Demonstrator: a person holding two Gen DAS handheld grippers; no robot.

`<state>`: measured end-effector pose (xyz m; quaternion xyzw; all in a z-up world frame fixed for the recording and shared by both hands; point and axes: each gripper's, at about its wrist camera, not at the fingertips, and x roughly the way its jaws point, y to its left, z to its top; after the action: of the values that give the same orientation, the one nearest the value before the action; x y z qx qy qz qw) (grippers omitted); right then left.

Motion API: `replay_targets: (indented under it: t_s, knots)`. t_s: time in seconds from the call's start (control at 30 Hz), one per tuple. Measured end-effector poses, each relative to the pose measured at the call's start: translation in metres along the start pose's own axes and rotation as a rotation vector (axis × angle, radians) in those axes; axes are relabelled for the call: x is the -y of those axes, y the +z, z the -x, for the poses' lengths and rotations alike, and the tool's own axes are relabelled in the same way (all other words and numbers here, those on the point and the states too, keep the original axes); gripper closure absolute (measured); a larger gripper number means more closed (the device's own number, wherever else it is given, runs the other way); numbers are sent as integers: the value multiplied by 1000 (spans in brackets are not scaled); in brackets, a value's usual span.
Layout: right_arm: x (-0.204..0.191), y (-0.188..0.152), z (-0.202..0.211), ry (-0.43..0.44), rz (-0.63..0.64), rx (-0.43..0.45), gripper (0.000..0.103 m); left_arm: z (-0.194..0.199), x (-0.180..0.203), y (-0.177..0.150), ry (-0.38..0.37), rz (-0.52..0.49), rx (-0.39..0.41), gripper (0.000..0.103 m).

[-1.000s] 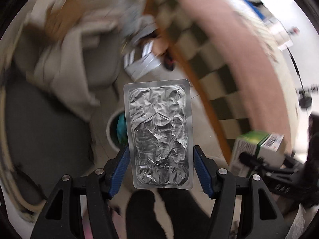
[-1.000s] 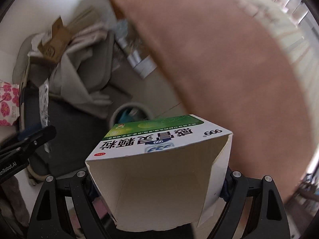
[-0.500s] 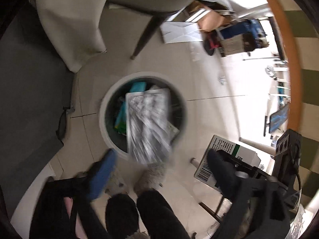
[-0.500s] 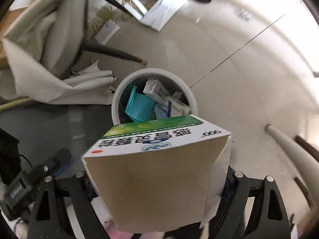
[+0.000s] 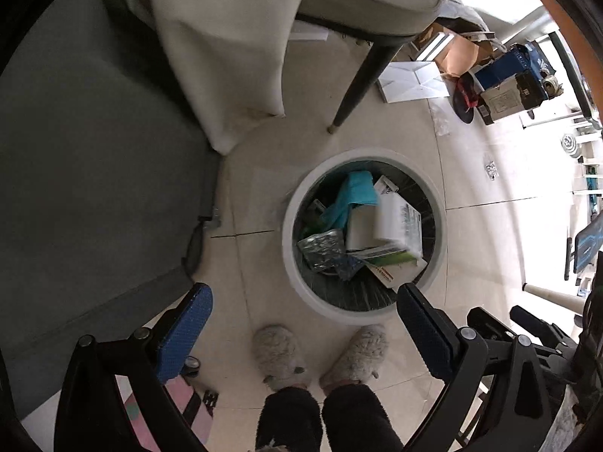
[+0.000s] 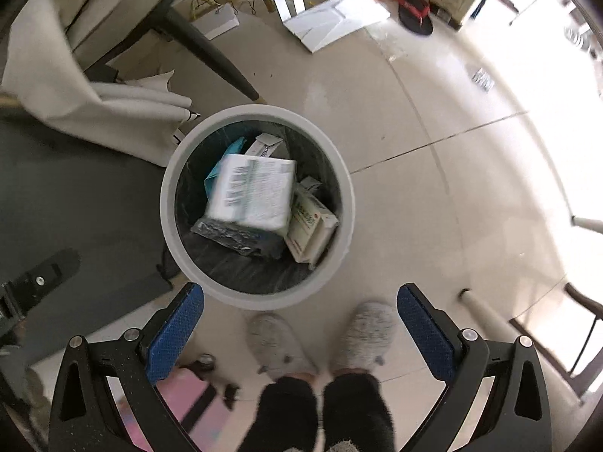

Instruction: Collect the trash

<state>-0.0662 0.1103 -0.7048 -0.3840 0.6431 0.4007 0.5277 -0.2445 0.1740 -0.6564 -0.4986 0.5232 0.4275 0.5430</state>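
A round grey trash bin (image 5: pixel 290 226) stands on the tiled floor; it also shows in the right wrist view (image 6: pixel 167 203). Inside lie the silver foil blister pack (image 5: pixel 322 246), the white medicine box (image 5: pixel 399 222) and several other boxes. In the right wrist view the white medicine box (image 6: pixel 252 192) is blurred above the foil pack (image 6: pixel 230 235). My left gripper (image 5: pixel 303 324) is open and empty above the bin's near edge. My right gripper (image 6: pixel 299 324) is open and empty, also above the near edge.
The person's grey slippers (image 5: pixel 320 354) stand just in front of the bin. A chair draped in beige cloth (image 5: pixel 226 45) with a dark leg (image 5: pixel 358 83) stands behind it. Cardboard boxes and papers (image 5: pixel 414 79) litter the far floor. A dark grey mat (image 5: pixel 94 169) lies left.
Both grippers swung down over the bin and opened. The foil pack dropped from the left gripper into the bin; the medicine box left the right gripper and is in the bin.
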Motion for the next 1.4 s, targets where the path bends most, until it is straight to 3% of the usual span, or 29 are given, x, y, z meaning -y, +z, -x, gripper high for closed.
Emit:
replay_targets:
  t_s: [0.3,0.6,0.8,1.13,1.4]
  knots:
    - [-4,-30,107,-59,42,65,0,103,18,-30,45,-30,67,3]
    - [-10,-71,264,-20,92,132,0,244,35,-78,21,-32,118,3]
    - [-18,-105,374,36,154,170,0,335,46,-108,-33,-59,163,3]
    - [-25,-154,530,147,209,266,0,468,58,-149,-189,-100,270,3]
    - [-25,-188,607,215,229,325,0,537,61,-175,-272,-96,367,1]
